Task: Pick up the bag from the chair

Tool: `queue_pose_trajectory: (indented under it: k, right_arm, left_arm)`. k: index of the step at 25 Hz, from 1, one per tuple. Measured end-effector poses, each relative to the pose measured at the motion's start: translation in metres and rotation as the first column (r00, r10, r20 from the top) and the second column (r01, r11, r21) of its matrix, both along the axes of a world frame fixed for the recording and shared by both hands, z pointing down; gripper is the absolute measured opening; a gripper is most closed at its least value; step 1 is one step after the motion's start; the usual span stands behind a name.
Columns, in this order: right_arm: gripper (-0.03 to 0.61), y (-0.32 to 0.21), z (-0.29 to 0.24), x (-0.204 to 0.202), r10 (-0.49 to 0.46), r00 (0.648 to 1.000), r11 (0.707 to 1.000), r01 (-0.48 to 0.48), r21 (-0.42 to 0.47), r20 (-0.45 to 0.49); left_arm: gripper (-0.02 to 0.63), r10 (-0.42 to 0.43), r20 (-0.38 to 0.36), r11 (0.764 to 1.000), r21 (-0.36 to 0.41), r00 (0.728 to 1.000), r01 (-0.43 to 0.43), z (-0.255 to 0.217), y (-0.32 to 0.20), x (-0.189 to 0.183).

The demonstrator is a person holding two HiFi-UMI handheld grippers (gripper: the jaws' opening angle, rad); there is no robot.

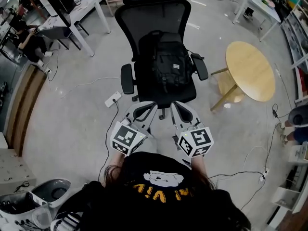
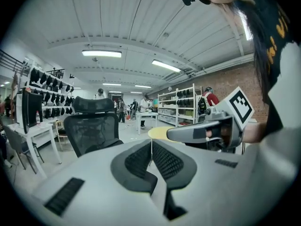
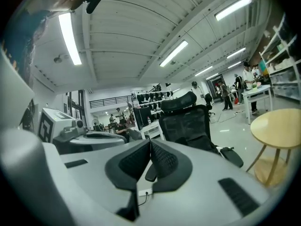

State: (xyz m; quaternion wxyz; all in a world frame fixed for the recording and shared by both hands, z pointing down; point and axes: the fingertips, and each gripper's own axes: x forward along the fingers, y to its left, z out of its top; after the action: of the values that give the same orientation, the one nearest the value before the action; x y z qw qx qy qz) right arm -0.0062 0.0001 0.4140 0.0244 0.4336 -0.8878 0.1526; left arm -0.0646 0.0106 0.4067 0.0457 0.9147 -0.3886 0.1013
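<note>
A black backpack (image 1: pixel 171 64) stands upright on the seat of a black mesh office chair (image 1: pixel 154 18), leaning on its backrest. Both grippers are held level in front of the chair, short of the seat's front edge and apart from the bag. My left gripper (image 1: pixel 143 111) is shut with nothing between its pads; its jaws (image 2: pixel 151 147) point at the chair (image 2: pixel 91 126). My right gripper (image 1: pixel 180 110) is shut and empty too, its jaws (image 3: pixel 150 149) pointing at the chair (image 3: pixel 188 121). In both gripper views the bag is hard to make out against the dark chair.
A round wooden table (image 1: pixel 250 71) stands right of the chair, close to its armrest (image 1: pixel 199 66). A white power strip (image 1: pixel 113 99) and cables lie on the floor at the left. White desks (image 1: pixel 79 13) stand at the back left, with shelving (image 1: pixel 298 42) along the right wall.
</note>
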Motion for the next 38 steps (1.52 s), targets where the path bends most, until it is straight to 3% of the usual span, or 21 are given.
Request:
queue_pose_trajectory:
  k: [12, 22, 33, 38]
  right_arm:
    - [0.003, -0.094, 0.004, -0.06, 0.055, 0.995, 0.998, -0.058, -0.033, -0.081]
    - [0.003, -0.139, 0.009, -0.09, 0.118, 0.988, 0.992, -0.123, -0.04, -0.1]
    - [0.004, -0.159, 0.017, -0.079, 0.155, 0.981, 0.986, -0.162, -0.046, -0.12]
    - [0.005, -0.187, 0.022, -0.069, 0.123, 0.985, 0.991, -0.129, -0.045, -0.119]
  left_arm:
    - [0.011, 0.069, -0.064, 0.997, -0.018, 0.996, -0.07, 0.003, -0.1, -0.06]
    - [0.011, 0.12, -0.065, 0.992, -0.023, 0.991, -0.122, 0.011, -0.138, -0.095]
    - [0.011, 0.168, -0.101, 0.984, -0.035, 0.981, -0.172, 0.016, -0.154, -0.079]
    - [0.011, 0.131, -0.098, 0.99, -0.037, 0.987, -0.136, 0.02, -0.178, -0.07]
